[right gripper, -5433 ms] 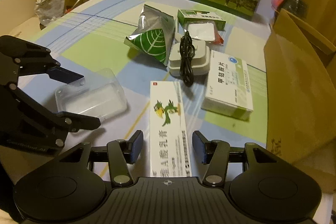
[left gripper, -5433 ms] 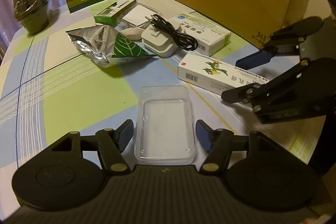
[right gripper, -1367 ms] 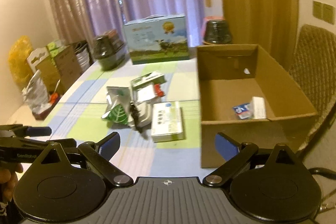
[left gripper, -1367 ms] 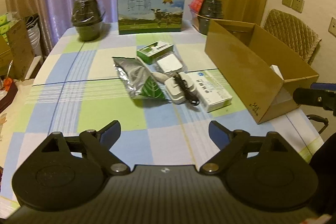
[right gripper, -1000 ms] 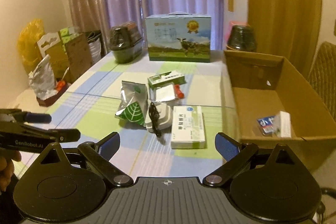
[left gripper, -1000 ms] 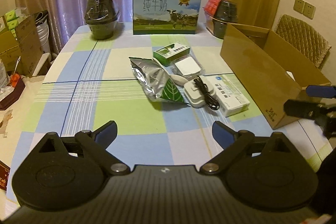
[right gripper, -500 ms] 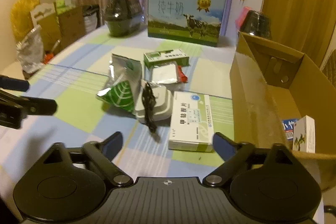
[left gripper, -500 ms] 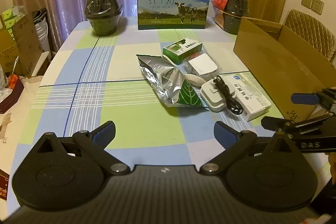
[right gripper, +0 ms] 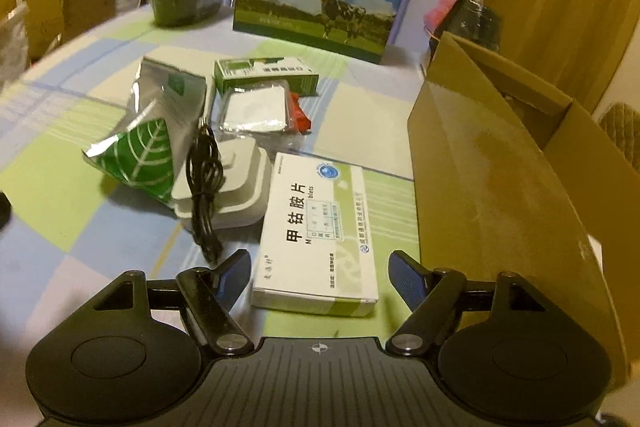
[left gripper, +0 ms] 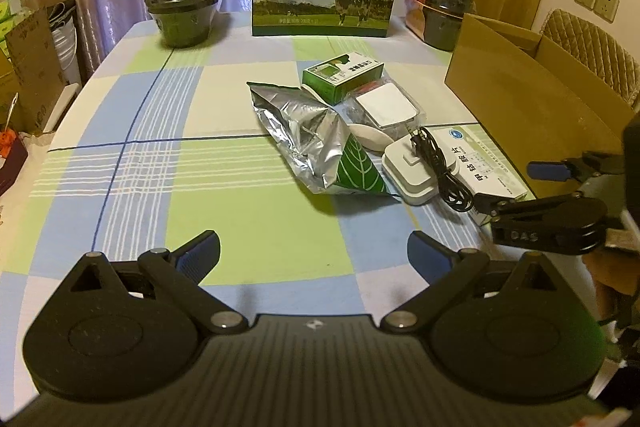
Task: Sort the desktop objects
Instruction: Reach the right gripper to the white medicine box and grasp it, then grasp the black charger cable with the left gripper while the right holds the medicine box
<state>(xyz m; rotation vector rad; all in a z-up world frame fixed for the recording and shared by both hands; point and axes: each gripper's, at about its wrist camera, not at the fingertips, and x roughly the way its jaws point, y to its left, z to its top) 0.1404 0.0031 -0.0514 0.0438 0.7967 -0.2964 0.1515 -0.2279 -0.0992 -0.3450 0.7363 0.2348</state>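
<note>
Gone from the table (left gripper: 120, 131) since the earlier frames: clear tray and long ointment box. Right gripper (right gripper: 319, 269) now low over the pill box (right gripper: 320, 227), jaws wide, straddling its near end, nothing held. Left gripper (left gripper: 314, 251) hovering over bare cloth, jaws wide, empty.

Progress, judged: partly done. Carton (right gripper: 500, 163) interior not visible in either view now. Remaining in a loose cluster mid-table: foil pouch (left gripper: 316, 143), charger (left gripper: 412, 171) with cable (left gripper: 440, 167) draped over it, green box (left gripper: 342, 77), blister pack (left gripper: 386, 107), small white oval (left gripper: 370, 137).

Materials: pill box, flat rigid card, glossy print, square edges. Pouch, crinkled foil, floppy, green leaf corner. Charger, smooth rounded white plastic. Cable, thin black, limp, loosely bundled. Carton, plain brown corrugated, open top, just right of the pill box. Tablecloth, checked, smooth.
</note>
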